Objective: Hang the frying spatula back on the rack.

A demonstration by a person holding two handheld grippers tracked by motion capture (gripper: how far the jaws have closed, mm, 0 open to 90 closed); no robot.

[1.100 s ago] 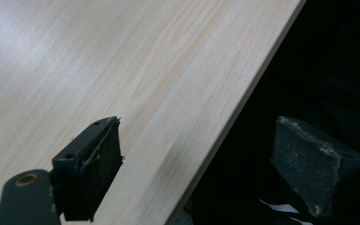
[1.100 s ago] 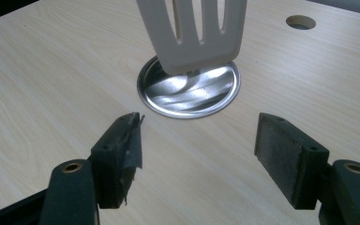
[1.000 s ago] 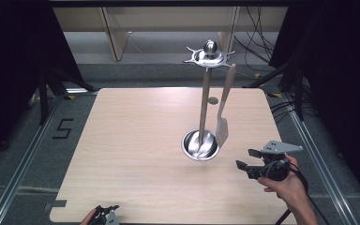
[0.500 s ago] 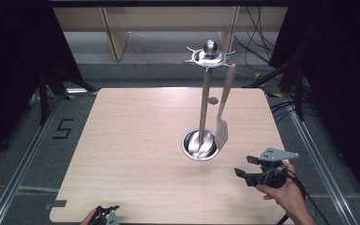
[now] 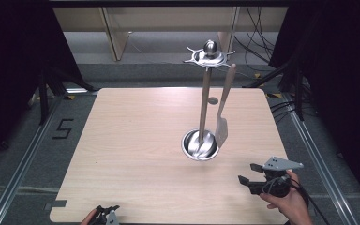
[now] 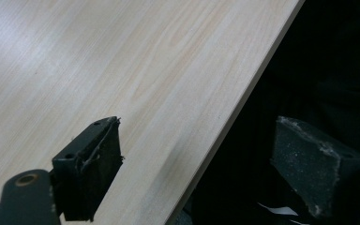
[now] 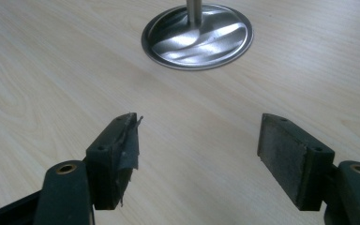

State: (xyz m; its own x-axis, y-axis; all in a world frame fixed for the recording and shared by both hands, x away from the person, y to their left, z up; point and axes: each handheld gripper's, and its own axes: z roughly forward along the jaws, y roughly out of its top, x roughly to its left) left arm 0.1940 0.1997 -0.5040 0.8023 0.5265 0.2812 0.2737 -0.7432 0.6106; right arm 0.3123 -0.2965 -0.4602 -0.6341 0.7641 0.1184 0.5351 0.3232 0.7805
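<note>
Right gripper (image 5: pixel 249 174) has dropped toward the lower right of the frame, away from the utensil stand (image 5: pixel 205 98); left gripper (image 5: pixel 107 215) unchanged at the bottom edge.
Both grippers gape empty, right jaws low over bare counter (image 5: pixel 136 140). Spatula (image 5: pixel 223 110) hangs from the stand's top ring, blade beside the steel base (image 5: pixel 199 145), frame centre. Risk, judged: a fast reach back could clip the stand or swing the spatula off its hook; the left gripper straddles the counter edge and could snag it.

Table (image 5: pixel 136 140): light wood, rounded corners, standing on a grey floor.
Mark "5" (image 5: pixel 62 128): black, on the floor beside the table's left edge.
Rail (image 5: pixel 21 168): metal, along the left edge.
Cables (image 5: pixel 255 47): black, beyond the far right corner.
</note>
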